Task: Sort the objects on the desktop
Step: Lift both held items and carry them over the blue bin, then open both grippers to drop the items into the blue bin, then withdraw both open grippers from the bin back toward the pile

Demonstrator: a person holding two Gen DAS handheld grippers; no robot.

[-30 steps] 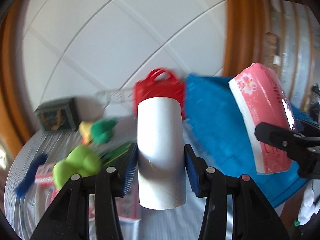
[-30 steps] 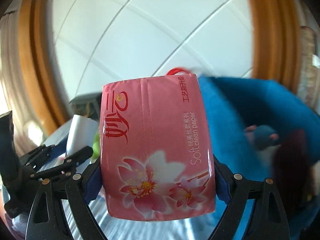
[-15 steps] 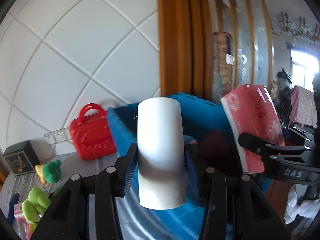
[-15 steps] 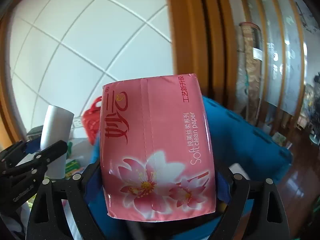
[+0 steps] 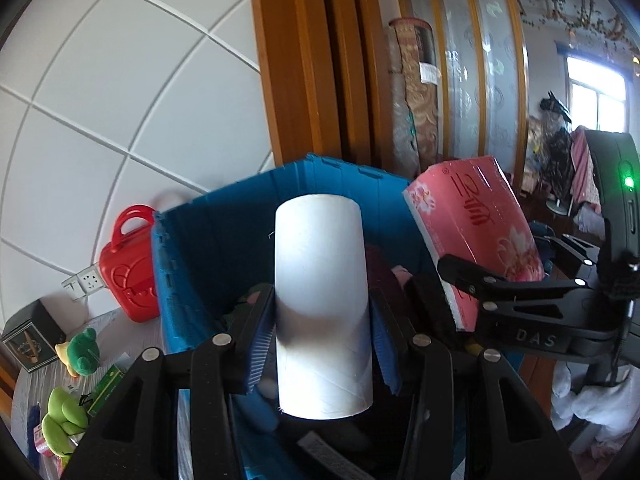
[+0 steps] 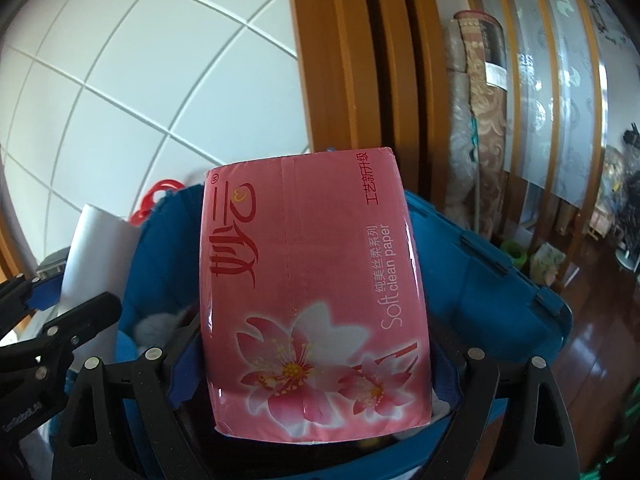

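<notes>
Left gripper [image 5: 322, 344]: pinches the white roll [image 5: 322, 300]; lower it into the blue bin [image 5: 208, 248] ahead before you release.
Right gripper [image 6: 316, 364]: clamps the pink tissue pack [image 6: 314, 292]; release it low, beside the roll.

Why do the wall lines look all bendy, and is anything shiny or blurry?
Left wrist view: the fisheye lens curves the tile lines; a shadow crosses the white roll; the window is glaringly bright. Right wrist view: tile lines bend too; the pink tissue pack is sharp, with glare streaks along its edges.
</notes>
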